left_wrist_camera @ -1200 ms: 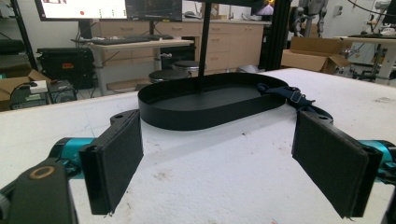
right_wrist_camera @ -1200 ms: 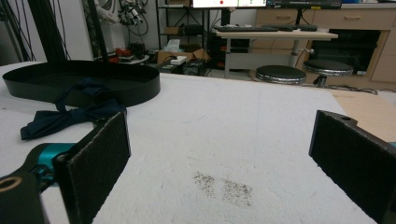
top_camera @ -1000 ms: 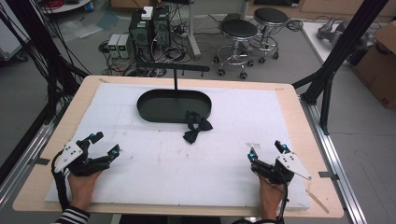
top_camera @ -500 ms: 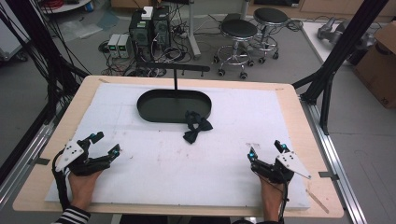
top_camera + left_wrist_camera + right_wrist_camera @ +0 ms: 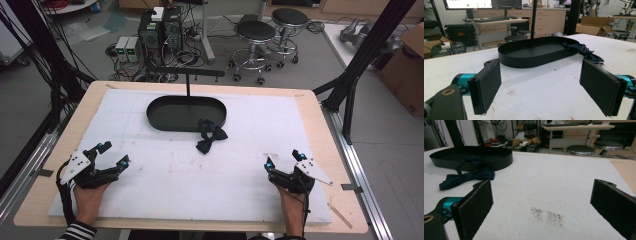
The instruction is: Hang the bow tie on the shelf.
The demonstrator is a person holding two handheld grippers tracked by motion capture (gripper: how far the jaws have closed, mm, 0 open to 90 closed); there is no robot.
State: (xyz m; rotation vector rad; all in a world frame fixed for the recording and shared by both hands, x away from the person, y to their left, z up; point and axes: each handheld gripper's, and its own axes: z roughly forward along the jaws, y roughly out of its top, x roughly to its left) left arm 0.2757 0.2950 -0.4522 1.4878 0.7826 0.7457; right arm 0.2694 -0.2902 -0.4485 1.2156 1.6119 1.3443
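Both the left gripper [image 5: 111,154] and right gripper [image 5: 284,159] rest wide open near the table's front edge, well apart from the dark navy fabric bow tie [image 5: 210,136] touching the black oval metal tray [image 5: 165,121]; a low grasp risks snagging its strap on that rim.

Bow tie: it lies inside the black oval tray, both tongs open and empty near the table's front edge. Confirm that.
Not quite. The bow tie lies on the white mat just outside the black oval tray, against its near rim, as the high view shows. Both the left tongs and the right tongs are open and empty.
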